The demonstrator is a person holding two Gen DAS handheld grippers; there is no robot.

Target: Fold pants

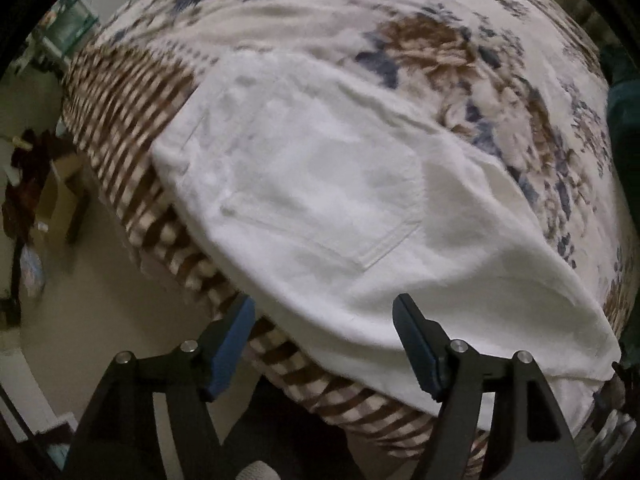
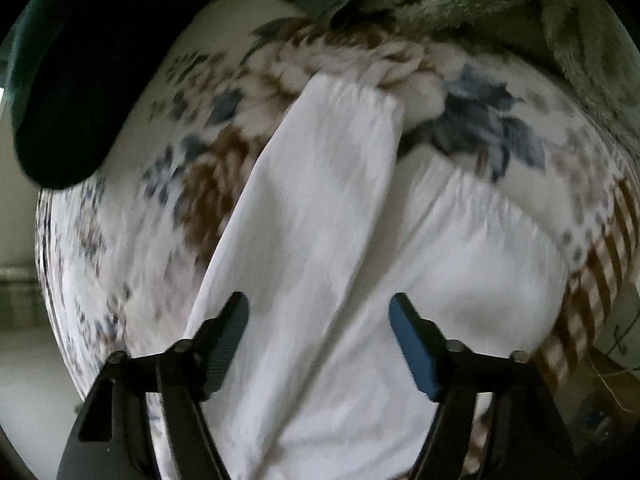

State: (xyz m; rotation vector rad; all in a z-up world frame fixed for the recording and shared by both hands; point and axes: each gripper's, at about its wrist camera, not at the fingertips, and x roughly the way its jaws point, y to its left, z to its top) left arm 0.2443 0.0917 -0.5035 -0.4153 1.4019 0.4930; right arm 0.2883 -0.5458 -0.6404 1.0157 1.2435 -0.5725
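Above white pants [image 1: 340,200]: left tool [image 1: 324,312], right tool [image 2: 319,310] spread wide, gripping nothing.

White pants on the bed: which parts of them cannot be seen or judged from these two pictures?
- Left wrist view: the near edge of the white pants is hidden behind the right finger of the left gripper.
- Right wrist view: the pants run off the bottom edge between the fingers of the right gripper, so that end is cut off.
- Right wrist view: motion blur smears the leg cuffs and the floral blanket.
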